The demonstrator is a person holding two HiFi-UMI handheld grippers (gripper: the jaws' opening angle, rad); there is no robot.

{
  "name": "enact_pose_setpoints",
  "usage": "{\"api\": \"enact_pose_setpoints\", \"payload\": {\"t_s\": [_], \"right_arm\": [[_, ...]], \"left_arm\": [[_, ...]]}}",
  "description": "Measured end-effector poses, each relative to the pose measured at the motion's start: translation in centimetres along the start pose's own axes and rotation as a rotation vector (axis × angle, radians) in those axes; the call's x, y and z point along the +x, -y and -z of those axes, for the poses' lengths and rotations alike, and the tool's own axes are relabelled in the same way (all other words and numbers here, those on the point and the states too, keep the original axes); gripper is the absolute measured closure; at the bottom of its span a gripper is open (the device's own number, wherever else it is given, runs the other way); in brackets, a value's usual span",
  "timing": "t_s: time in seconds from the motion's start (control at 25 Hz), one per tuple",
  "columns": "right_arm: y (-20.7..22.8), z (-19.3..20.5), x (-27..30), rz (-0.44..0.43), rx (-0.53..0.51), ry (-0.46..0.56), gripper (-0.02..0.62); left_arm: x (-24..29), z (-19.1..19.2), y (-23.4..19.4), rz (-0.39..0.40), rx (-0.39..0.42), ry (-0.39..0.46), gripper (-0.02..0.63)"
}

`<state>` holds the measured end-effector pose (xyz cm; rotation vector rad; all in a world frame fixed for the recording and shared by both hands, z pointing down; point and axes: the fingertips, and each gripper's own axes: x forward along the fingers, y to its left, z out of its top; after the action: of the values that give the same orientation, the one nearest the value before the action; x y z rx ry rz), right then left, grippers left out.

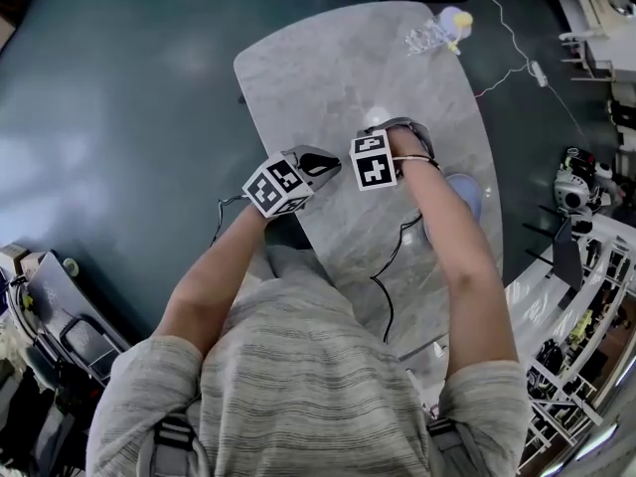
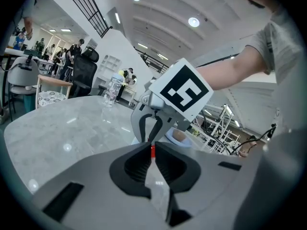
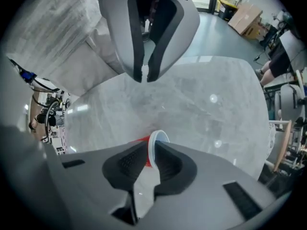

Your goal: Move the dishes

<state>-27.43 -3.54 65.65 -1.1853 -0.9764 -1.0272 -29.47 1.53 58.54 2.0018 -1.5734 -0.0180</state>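
The grey marble table (image 1: 338, 78) is running from 6 toward 12 o'clock in the head view, with teal floor (image 1: 119, 87) lying past its 9 o'clock edge. The left gripper (image 1: 326, 163) is hovering right at that edge, its jaws closed together on nothing. Just beside it at 3 o'clock, the right gripper (image 3: 149, 152) is pointing steeply down at the tabletop, its pads clamping the thin pale rim of a small round dish (image 3: 158, 134). Whether that dish is resting on the marble cannot be told. Bare marble is lying open toward 12 o'clock, as far as a clear plastic bottle (image 1: 434, 34) near the far edge at 1 o'clock. A pale blue bowl (image 1: 465, 192) is sitting at 4 o'clock of the right gripper, near the table's 3 o'clock edge. A black cable (image 1: 386, 271) is trailing across the near end at 6 o'clock. The head view is hiding the clamped dish under the right hand, so only the right gripper view is showing it. The left gripper view is showing the bottle standing upright. A red strip (image 2: 153, 151) is showing between the pads in each gripper view. The only print showing is the black-and-white square pattern on each marker cube (image 2: 181, 91).
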Motion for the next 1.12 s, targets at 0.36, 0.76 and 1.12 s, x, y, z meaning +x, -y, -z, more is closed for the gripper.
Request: {"api": "enact_pose_setpoints", "payload": {"t_s": [0.36,0.76,1.12], "right_arm": [[-1.7,1.3,-0.8,0.134,0.256,0.077,0.540],[-5.7,6.3,-2.8,0.520,0.668,0.118,0.540],[-11.8,13.3,-5.1,0.852,0.957,0.048,0.540]], "left_arm": [[1.5,-0.1,2.0,0.079,0.052,-0.038,0.571],[7.0,-1.3,6.9,0.231,0.169,-0.143,0.571],[13.2,-1.6,13.3,0.371,0.262,-0.239,0.571]]}}
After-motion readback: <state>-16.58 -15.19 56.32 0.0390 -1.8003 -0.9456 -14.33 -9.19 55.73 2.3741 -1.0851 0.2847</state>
